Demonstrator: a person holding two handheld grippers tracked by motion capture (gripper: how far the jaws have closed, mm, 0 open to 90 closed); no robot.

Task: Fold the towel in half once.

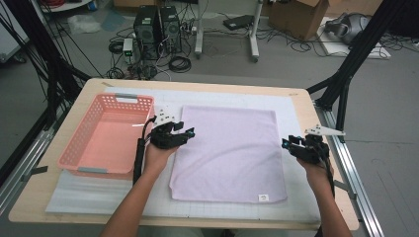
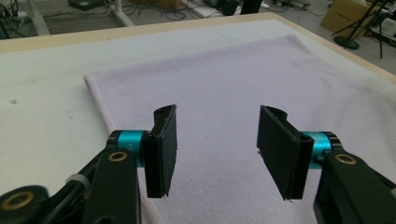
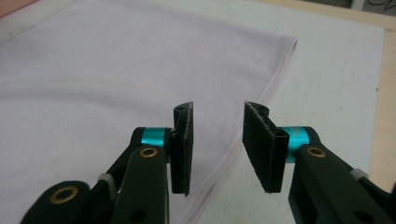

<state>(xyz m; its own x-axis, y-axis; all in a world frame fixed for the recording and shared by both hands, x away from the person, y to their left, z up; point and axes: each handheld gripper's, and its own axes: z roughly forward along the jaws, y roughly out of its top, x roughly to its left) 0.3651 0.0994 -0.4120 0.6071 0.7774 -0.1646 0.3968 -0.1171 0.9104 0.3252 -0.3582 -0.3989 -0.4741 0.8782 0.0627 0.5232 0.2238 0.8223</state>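
Observation:
A pale lilac towel (image 1: 230, 153) lies flat and spread on the white mat, with a small label at its near right corner. My left gripper (image 1: 187, 133) hovers at the towel's left edge, jaws open over the cloth (image 2: 219, 88) with nothing between them. My right gripper (image 1: 286, 143) is at the towel's right edge, jaws open just above the hem (image 3: 275, 77), nothing gripped. Both forearms come in from the bottom of the high view.
A pink plastic basket (image 1: 79, 153) stands to the left of the towel, close to my left hand. The white mat (image 1: 296, 106) covers most of the wooden table (image 1: 89, 89). Beyond the table are computers, cables and a cardboard box on the floor.

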